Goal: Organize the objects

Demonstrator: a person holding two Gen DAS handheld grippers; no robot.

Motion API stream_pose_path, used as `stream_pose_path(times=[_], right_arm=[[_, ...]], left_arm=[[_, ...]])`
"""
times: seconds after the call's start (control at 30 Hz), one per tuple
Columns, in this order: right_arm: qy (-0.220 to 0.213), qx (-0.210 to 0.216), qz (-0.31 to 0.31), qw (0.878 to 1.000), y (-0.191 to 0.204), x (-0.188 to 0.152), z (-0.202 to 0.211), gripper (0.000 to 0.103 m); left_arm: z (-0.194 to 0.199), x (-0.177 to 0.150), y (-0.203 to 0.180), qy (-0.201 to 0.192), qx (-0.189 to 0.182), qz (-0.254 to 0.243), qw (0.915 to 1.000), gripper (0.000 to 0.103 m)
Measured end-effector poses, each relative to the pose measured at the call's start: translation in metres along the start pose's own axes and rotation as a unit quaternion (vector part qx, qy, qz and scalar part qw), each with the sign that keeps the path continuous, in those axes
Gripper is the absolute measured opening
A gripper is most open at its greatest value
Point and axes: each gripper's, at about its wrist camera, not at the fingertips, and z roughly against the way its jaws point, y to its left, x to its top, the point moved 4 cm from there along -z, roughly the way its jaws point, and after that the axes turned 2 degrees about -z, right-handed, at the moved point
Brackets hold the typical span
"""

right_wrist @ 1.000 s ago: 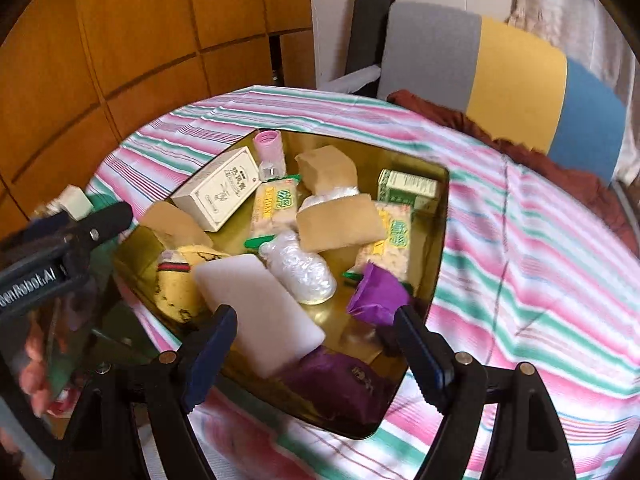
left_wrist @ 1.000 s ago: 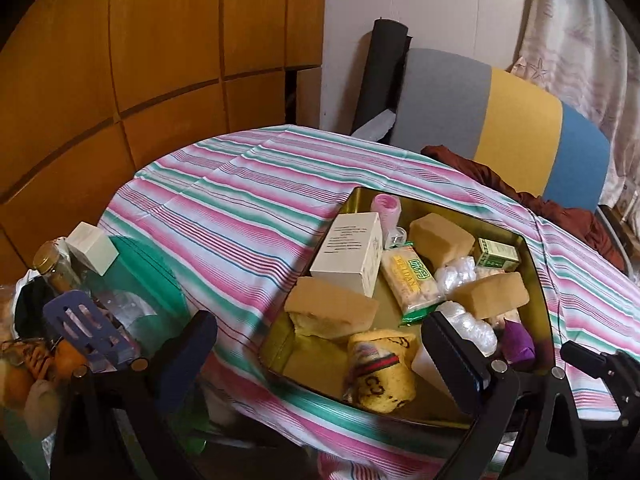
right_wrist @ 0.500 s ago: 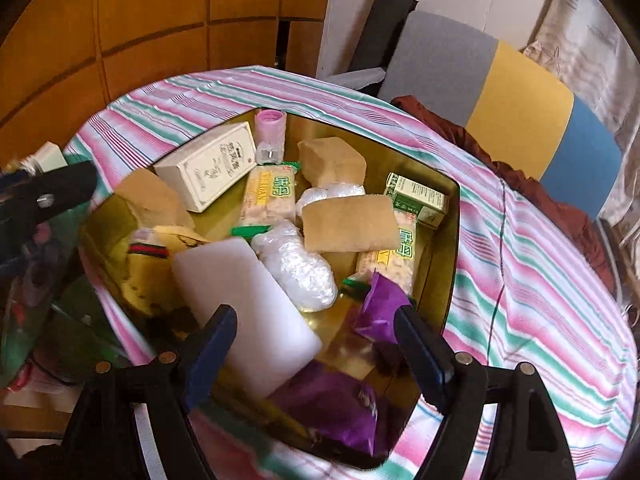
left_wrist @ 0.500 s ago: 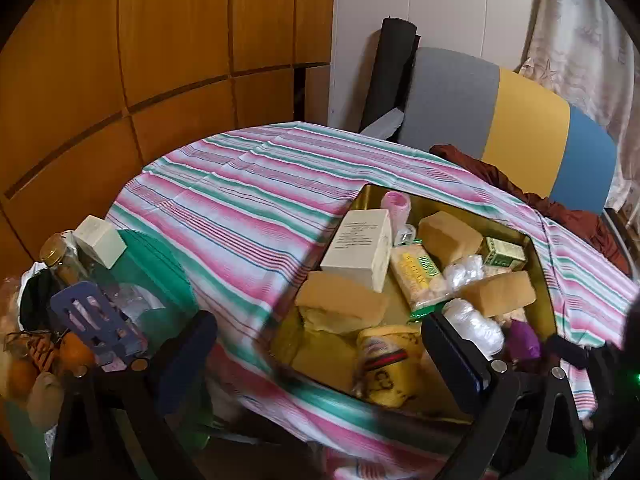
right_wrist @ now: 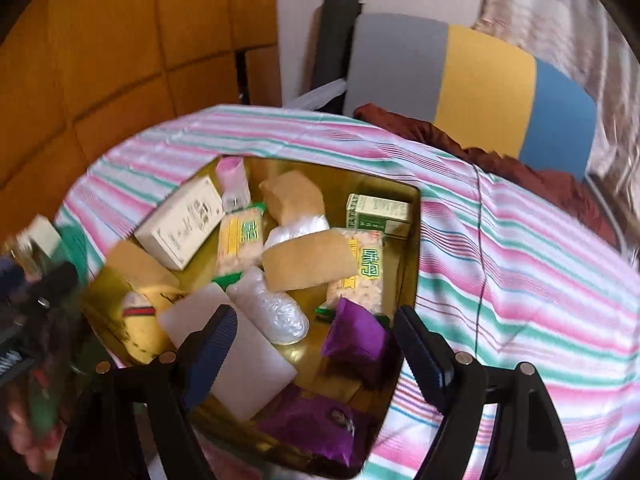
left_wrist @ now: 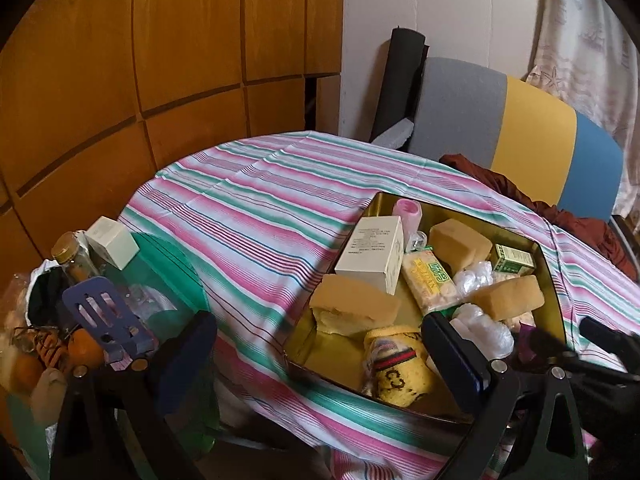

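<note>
A gold tin tray [left_wrist: 554, 280] [right_wrist: 408, 264] sits on the striped tablecloth, packed with several items: a white box [left_wrist: 370, 254] [right_wrist: 180, 224], tan sponges [left_wrist: 354, 306] [right_wrist: 308, 260], snack packs [left_wrist: 430, 284] [right_wrist: 240, 240], a green box [right_wrist: 378, 212], a white block [right_wrist: 244, 364], purple packets [right_wrist: 354, 334] and a yellow knit pouch [left_wrist: 400, 368]. My left gripper [left_wrist: 320, 356] hangs open over the tray's near left corner, holding nothing. My right gripper [right_wrist: 312, 344] is open above the tray's near end, with the white block and a purple packet below its gap, untouched.
The striped tablecloth [left_wrist: 248, 216] covers a round table. At its left edge stand a green bin [left_wrist: 160, 268], a jar [left_wrist: 74, 256], a small white box [left_wrist: 112, 240] and a purple slotted holder [left_wrist: 104, 320]. A grey, yellow and blue chair back [left_wrist: 516, 136] stands behind, wood panels left.
Both views have shifted slightly over the tray; the right view rolled and drew back a little. Both grippers stay open and nothing in the tray has moved.
</note>
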Motion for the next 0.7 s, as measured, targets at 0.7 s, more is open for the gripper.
stream_pose_path(times=[0.7], right_arm=[[-0.030, -0.031, -0.048, 0.998, 0.015, 0.003, 0.032, 0.082]], left_arm=[[0.015, 0.001, -0.012, 0.024, 0.026, -0.057, 0.9977, 0.103]])
